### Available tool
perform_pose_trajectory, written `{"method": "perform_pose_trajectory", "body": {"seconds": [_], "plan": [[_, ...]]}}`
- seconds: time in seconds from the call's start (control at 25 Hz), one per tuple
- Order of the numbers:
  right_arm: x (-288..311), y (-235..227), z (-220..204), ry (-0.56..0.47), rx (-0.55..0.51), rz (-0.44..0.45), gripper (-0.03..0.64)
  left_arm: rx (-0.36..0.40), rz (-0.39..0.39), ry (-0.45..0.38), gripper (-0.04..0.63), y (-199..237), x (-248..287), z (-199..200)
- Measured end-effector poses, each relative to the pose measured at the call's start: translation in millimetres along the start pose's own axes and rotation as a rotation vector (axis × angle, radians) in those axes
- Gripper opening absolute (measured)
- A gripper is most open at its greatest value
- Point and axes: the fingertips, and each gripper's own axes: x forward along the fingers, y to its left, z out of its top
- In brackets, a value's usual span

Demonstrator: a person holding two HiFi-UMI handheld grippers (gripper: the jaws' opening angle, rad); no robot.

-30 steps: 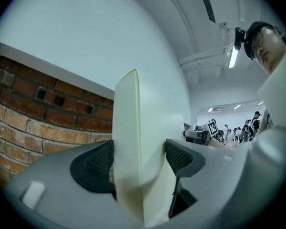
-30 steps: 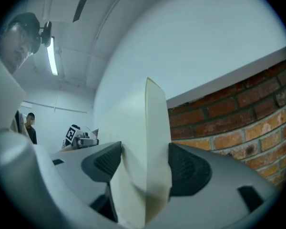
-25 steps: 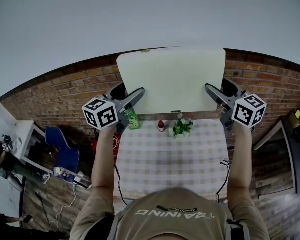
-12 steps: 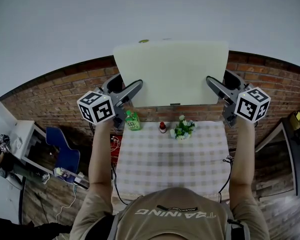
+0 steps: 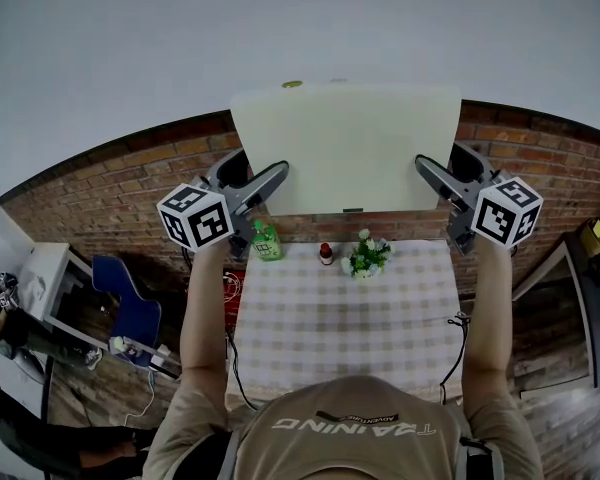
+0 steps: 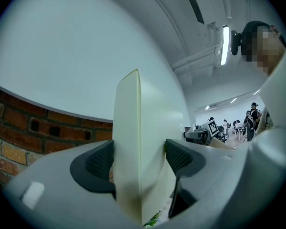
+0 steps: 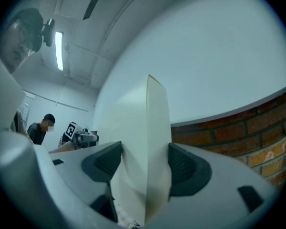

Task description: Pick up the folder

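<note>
Left gripper [image 5: 272, 182]: the jaws pinch the left edge of the pale cream, flat rectangular card folder [image 5: 345, 148]. The left gripper view shows that edge held upright between both pads. The folder spans from these jaws across to the right gripper [image 5: 427, 174], whose jaws pinch the opposite edge in the same manner.

The folder hangs clear of the worktop, so the lift appears complete. Judged from the task, only a steady hold is left.

Below the jaws lies the worktop with a beige checked cloth [image 5: 340, 313]. At its far edge, under the folder, stand a green bottle [image 5: 266, 240], a small red-capped bottle [image 5: 324, 253] and a small pot of white flowers [image 5: 366, 256]. Beyond the jaws, a red brick band [image 5: 130, 183] runs under a plain white wall [image 5: 180, 48].
</note>
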Motion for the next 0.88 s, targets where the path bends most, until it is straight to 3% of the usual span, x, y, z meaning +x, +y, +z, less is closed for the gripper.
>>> {"method": "perform_pose_trajectory", "body": {"seconds": [0.88], "plan": [[-12.5, 2.0, -19.0, 0.026, 0.016, 0.007, 0.273, -0.007, 0.012, 0.016, 0.339, -12.0, -3.5, -15.9]]}}
